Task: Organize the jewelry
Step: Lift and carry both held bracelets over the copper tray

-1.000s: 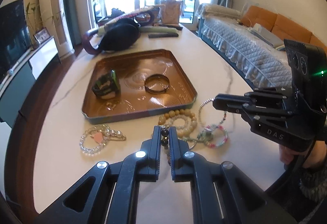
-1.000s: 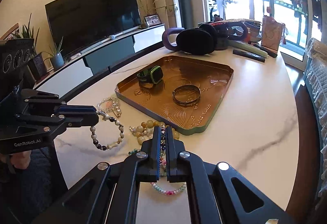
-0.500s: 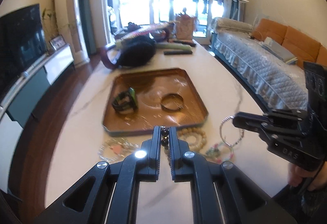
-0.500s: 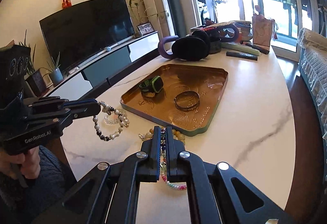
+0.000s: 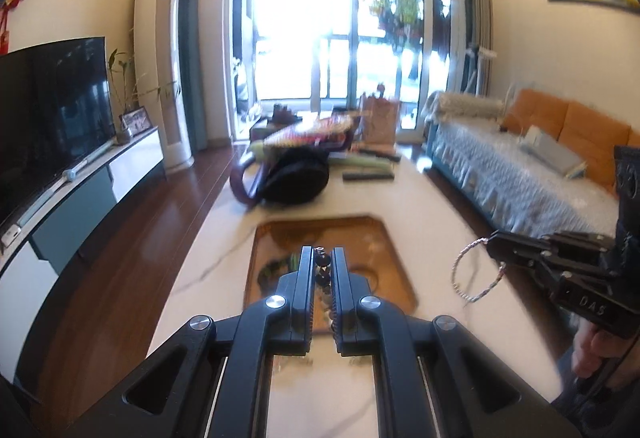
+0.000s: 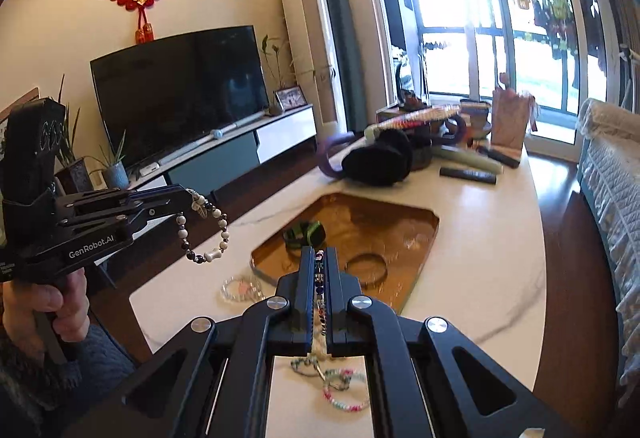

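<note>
My left gripper is shut on a black-and-white bead bracelet, which hangs from its tips high above the table. My right gripper is shut on a thin silver bead bracelet, held in the air at the right of the copper tray. The tray holds a green-and-black watch and a dark bangle. A clear bead bracelet with a pink heart and colourful bracelets lie on the white table before the tray.
A black bag with a purple handle, remote controls and a pink bag stand at the table's far end. A TV is at the left, a covered sofa at the right.
Both grippers have risen well above the table, each lifting its bracelet clear of the surface. The views now look further out across the room.
</note>
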